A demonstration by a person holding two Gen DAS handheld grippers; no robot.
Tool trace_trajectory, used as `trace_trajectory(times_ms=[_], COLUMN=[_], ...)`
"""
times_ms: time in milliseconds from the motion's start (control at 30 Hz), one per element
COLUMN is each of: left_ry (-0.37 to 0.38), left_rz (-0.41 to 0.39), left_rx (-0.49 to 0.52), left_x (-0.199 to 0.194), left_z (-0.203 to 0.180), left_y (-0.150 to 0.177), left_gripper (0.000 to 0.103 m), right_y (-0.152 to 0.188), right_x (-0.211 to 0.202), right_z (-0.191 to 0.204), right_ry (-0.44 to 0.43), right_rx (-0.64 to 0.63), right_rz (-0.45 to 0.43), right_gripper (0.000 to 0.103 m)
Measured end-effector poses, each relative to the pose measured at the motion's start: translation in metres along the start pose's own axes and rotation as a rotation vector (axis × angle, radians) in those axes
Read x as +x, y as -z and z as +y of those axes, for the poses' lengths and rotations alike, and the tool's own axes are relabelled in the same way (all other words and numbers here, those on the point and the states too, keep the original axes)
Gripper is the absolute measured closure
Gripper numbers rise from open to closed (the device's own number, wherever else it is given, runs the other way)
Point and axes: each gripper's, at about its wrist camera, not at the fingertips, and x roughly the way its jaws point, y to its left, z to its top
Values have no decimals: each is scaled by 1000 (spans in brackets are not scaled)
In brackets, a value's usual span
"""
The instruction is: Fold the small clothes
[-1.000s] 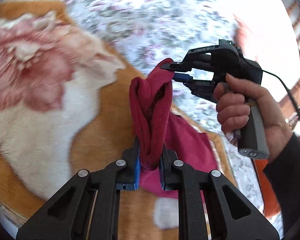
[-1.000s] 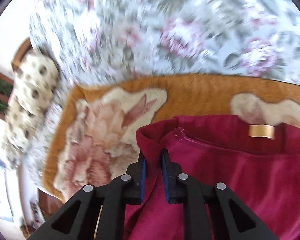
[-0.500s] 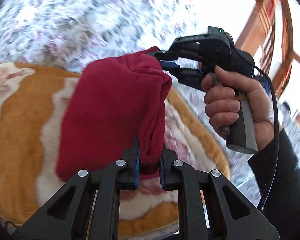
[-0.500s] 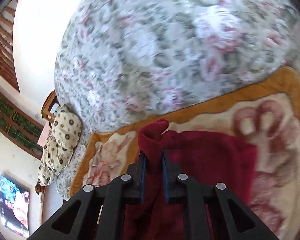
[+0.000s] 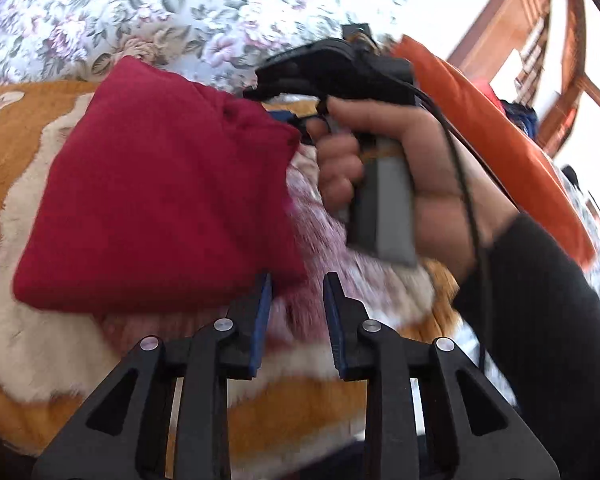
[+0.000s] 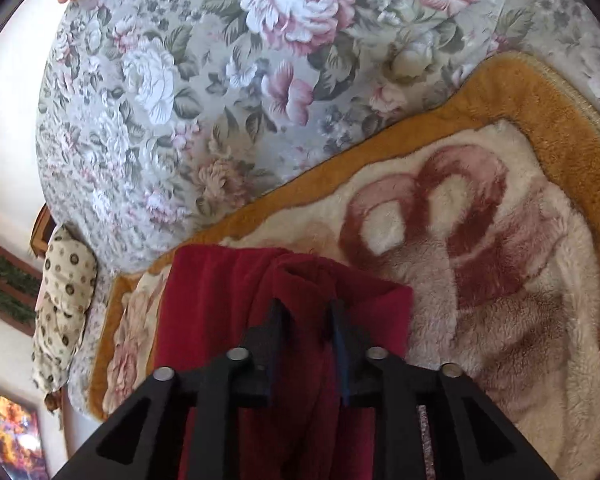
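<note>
The left gripper has its jaws spread, with nothing between them; the near corner of the red cloth lies just beside its left finger. The right gripper, seen from its own camera, has jaws apart too, though a ridge of the cloth runs between the fingers and seems loose there rather than pinched. In the left view the right gripper reaches the cloth's far corner, gripped by a hand in a dark sleeve.

The cloth lies folded into a rough rectangle on a plush blanket, orange-edged with cream and pink flower patterns. The blanket lies on a floral sheet. In the right view a spotted pillow sits at the sheet's far left end, and a bright picture shows below it. In the left view an orange cushion lies behind the hand, with wooden framing beyond.
</note>
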Motion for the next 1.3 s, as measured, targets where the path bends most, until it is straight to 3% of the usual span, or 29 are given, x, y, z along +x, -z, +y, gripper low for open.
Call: trace_trajectory(times_ms=[67,167,267,367,433,567,700,833,900,1000,1067,1200,1267,1300], left_ry=[-22,-101,-195,-161,-141,-171,-194,-198,-181,-163,-194,-246,-265,-272], left_rz=[-22,-121,-170,-56,-41,-49,-54,-96,-127,-130,-71,167,205,173], left_rx=[23,25,-25,-109,-117,-98,-80,-57,-42,-43,-77,-197,-180,-150], left_x=[-20,-54,-62,-32,-21,-18,-17,-29,-26,-4,24,98,119,121], left_z=[4,25,62,89,93,89,88,81,76,76,85,126,136,135], left_y=[2,-11,-27,-29,-23,-17,-13,-29,-57,-110,-144,-187,-188,-186], left_gripper=[79,79,79,79,79,76,76,76,76,76,76,76,74,74], right_y=[-2,-5,9,41,69,103,123,120,117,122,121,118,117,116], right_x=[-14,-54,-97,-108,-107,-89,-57,-43,-39,-38,-39,-41,-42,-42], right_z=[-3,-3,28,73,98,102,76,53,50,58,58,56,54,53], right_ry=[9,-14,-71,-103,-72,-9,139,146,144,177,177,146,126,116], right_rx=[37,78,-89,-389,-585,-770,-885,-793,-742,-777,-774,-768,-769,-767], right_rz=[-38,-145,-209,-134,-110,-45,21,8,9,6,12,31,37,41], right_gripper=[76,76,76,76,76,76,76,76,74,74,74,73,73,73])
